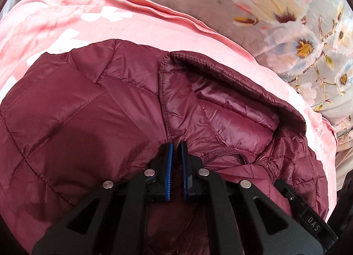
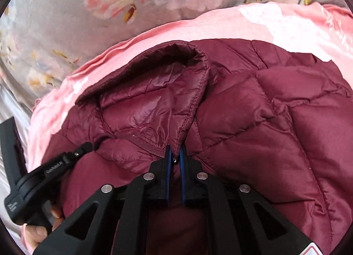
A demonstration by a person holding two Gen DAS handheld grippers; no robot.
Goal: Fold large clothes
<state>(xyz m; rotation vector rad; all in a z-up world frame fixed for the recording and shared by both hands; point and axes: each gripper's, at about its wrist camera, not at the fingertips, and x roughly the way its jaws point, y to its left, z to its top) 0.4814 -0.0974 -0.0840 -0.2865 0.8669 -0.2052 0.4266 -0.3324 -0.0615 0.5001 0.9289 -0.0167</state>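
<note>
Both the left gripper (image 1: 175, 144) and right gripper (image 2: 174, 149) are pinched shut on the maroon quilted jacket (image 1: 72, 109) by its collar (image 2: 152, 98); judged best lifted evenly, corners level.

Obscured and cut-off areas, both wrist views

The maroon quilted jacket (image 1: 72, 109) runs past the frame edge from 6 to 9 o'clock in the left view, and from 3 to 5 o'clock in the right; its hem and sleeves are unseen. What the blue pads (image 2: 168, 162) pinch near the zip is too small to confirm. A hand (image 2: 37, 233) at 7 o'clock is mostly hidden behind the other gripper's black body (image 2: 33, 180); its lettering is unreadable.
</note>
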